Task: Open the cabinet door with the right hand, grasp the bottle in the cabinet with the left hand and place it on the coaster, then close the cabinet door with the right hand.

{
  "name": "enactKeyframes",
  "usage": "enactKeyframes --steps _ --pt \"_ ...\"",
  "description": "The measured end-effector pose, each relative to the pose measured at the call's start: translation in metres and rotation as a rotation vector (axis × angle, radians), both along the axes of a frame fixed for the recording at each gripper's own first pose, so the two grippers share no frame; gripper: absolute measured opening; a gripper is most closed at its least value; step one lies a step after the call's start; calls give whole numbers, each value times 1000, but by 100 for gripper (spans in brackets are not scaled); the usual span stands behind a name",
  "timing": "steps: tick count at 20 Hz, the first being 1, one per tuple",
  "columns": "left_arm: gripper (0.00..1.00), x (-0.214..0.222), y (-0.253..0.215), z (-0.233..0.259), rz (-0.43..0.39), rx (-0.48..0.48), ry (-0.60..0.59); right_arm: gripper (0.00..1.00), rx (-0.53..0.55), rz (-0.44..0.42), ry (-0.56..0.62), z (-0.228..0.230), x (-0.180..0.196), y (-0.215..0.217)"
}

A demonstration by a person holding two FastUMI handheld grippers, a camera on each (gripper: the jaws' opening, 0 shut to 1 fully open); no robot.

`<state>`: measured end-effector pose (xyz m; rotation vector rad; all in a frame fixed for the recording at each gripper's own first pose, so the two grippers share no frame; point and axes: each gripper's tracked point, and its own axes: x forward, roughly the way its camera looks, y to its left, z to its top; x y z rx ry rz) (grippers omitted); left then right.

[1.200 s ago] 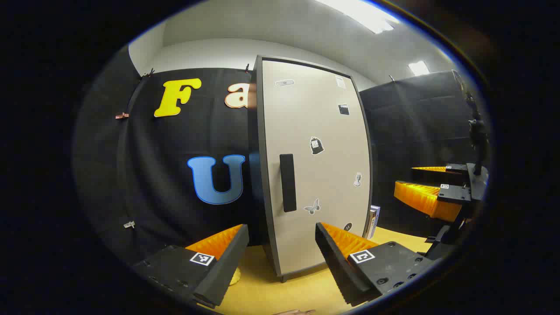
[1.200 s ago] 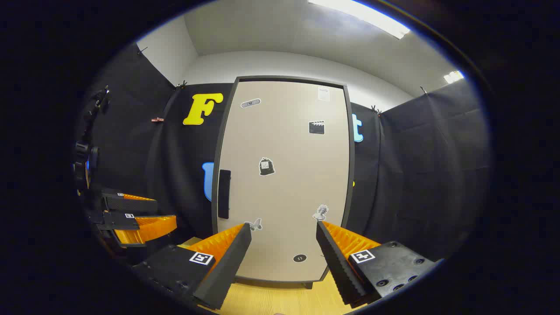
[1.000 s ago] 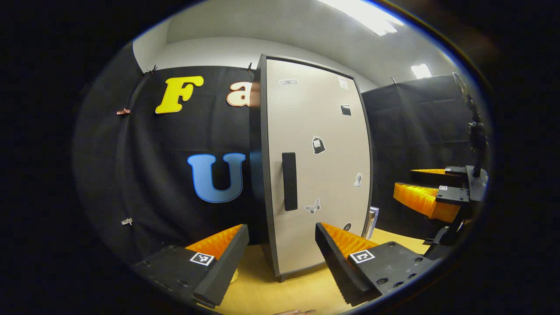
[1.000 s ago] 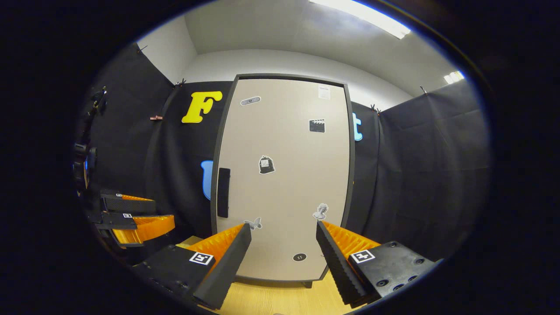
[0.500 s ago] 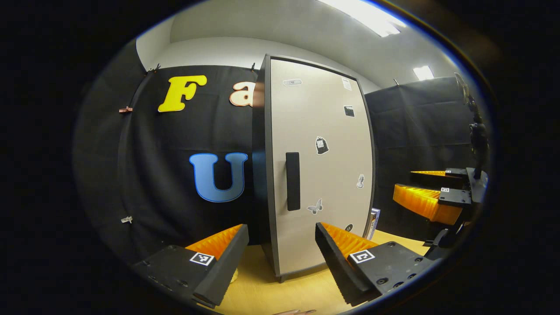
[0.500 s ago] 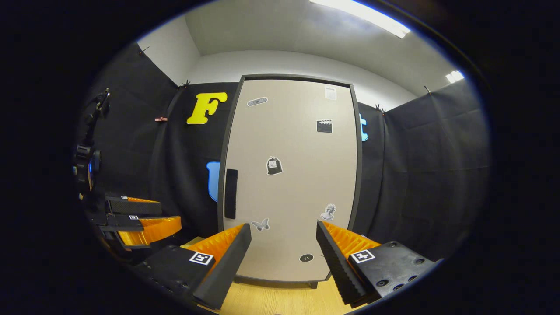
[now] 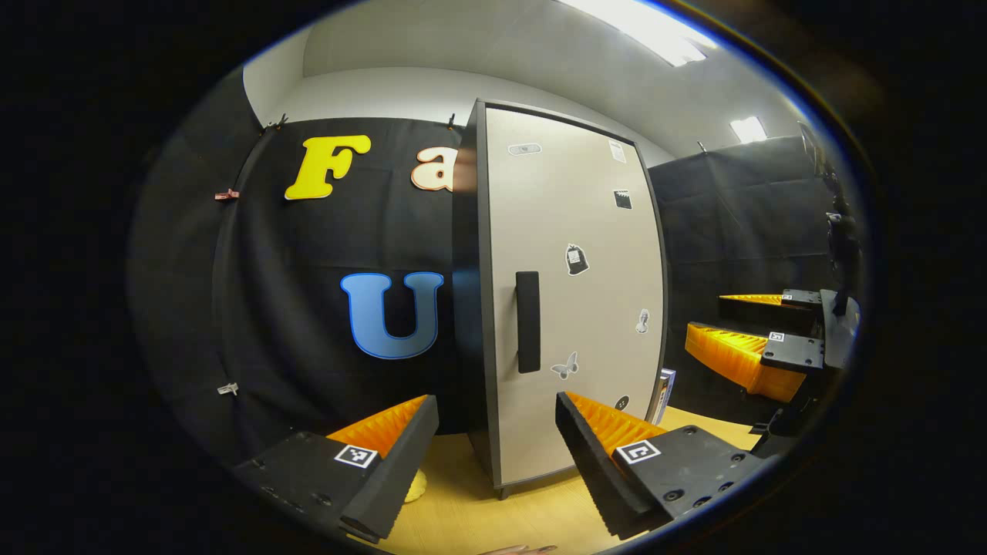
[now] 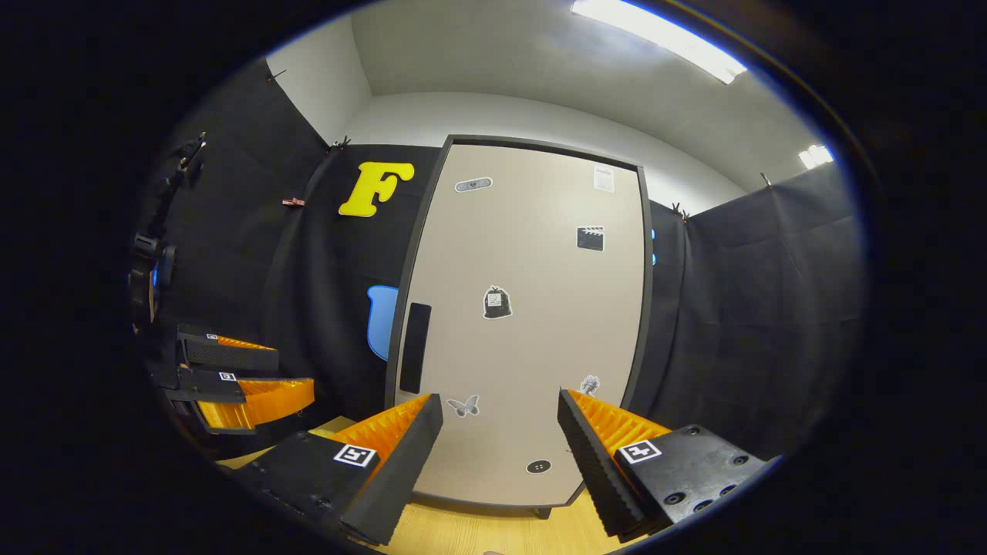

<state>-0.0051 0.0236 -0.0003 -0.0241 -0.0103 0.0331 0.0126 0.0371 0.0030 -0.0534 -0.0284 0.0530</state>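
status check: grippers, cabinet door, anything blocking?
Left gripper open, empty. Right gripper open, empty, facing the cabinet door, short of it. Door shut, handle untouched, at its left edge. No obstruction seen.

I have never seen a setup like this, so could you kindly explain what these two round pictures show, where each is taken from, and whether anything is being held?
A person holds a two-finger gripper in each hand, and each carries a fisheye camera looking along its own fingers. In the left gripper view, the left gripper stands open at the bottom, with the right gripper farther off at the right edge. In the right gripper view, the right gripper is the near one. Both are open and hold nothing. Ahead stands a cabinet on a wooden table; its door, dotted with stickers, looks closed, with a dark handle near its left edge.
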Motion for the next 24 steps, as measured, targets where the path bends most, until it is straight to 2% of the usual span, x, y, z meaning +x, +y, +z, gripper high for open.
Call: enactKeyframes --steps 8,15,24 --pt "96 -7 41 -9 64 11 22 97 85 67 8 5 27 47" --pt "96 -17 78 -14 111 2 24 97 128 66 2 7 79 88" --pt "96 -16 108 -17 129 20 -6 98 132 21 67 -25 150 118"
